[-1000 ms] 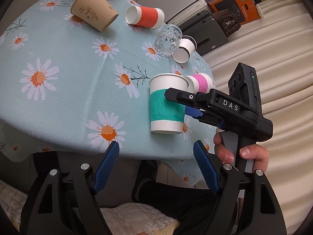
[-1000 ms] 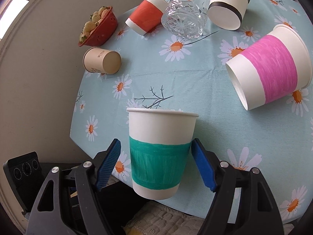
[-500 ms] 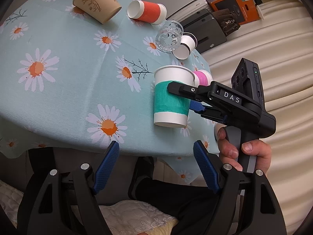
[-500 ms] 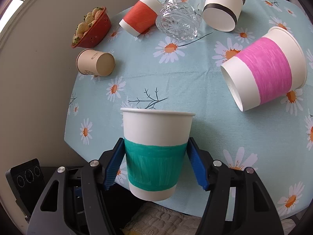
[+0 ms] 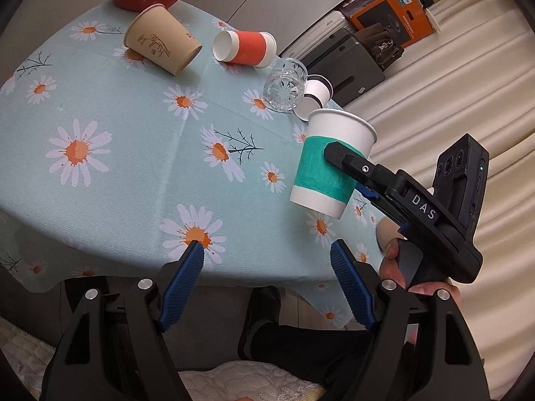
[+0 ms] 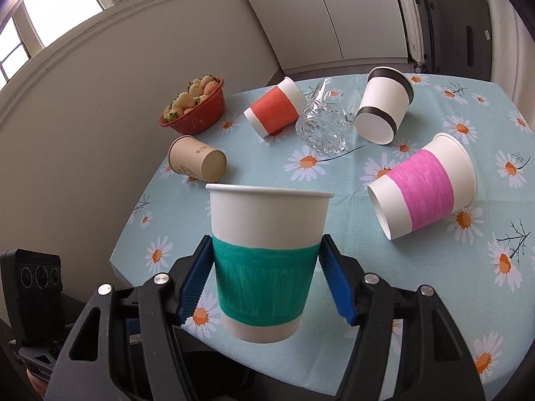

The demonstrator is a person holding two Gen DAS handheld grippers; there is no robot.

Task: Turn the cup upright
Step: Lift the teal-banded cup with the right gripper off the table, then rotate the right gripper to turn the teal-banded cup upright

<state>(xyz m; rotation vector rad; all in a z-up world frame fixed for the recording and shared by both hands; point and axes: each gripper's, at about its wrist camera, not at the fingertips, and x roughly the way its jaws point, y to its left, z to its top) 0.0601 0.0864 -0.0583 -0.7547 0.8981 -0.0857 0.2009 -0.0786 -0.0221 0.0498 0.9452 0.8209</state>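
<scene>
A white paper cup with a green band (image 6: 265, 264) stands mouth up between the blue pads of my right gripper (image 6: 267, 277), which is shut on it and holds it above the table's near edge. In the left wrist view the same cup (image 5: 329, 163) hangs slightly tilted above the daisy tablecloth (image 5: 133, 153), clamped by the right gripper (image 5: 354, 173). My left gripper (image 5: 267, 277) is open and empty, below the table's front edge.
Lying on their sides: a pink-banded cup (image 6: 424, 185), a black-banded cup (image 6: 384, 107), a glass tumbler (image 6: 326, 122), an orange-banded cup (image 6: 274, 108) and a tan cup (image 6: 197, 162). A red bowl of strawberries (image 6: 194, 108) stands at the back left. Suitcases (image 5: 344, 63) stand beyond the table.
My right gripper closed on the green-banded cup and lifted it off the tablecloth. The left gripper drew back a little and stayed open.
</scene>
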